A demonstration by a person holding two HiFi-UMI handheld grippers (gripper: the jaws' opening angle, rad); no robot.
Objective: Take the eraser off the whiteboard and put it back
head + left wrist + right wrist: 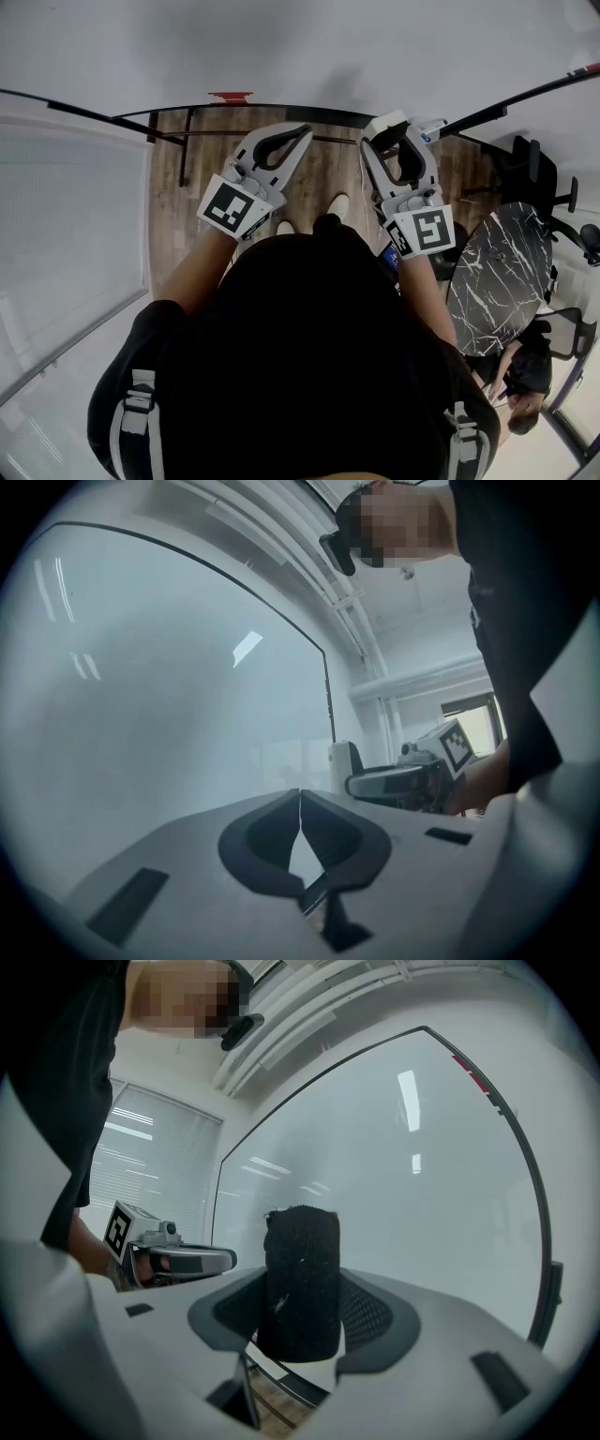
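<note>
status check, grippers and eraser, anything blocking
Left gripper shut, empty. Right gripper shut on eraser, held in front of the whiteboard. Nothing seen in the way.

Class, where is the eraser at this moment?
In the right gripper view, the black eraser stands upright, clamped between the jaws of the right gripper, in front of the whiteboard. The left gripper is to its left in that view.

right gripper [302, 1290]: fingers [373, 1312] clamp the eraser from both sides.
eraser [302, 1269]: black, upright between the fingers, its top rising above them.
whiteboard [412, 1194]: ahead of the fingers, white, dark-framed, clean.
left gripper [178, 1260]: left of the fingers, beside the eraser.
blinds [141, 1162]: far left, beyond the whiteboard's edge.
</note>
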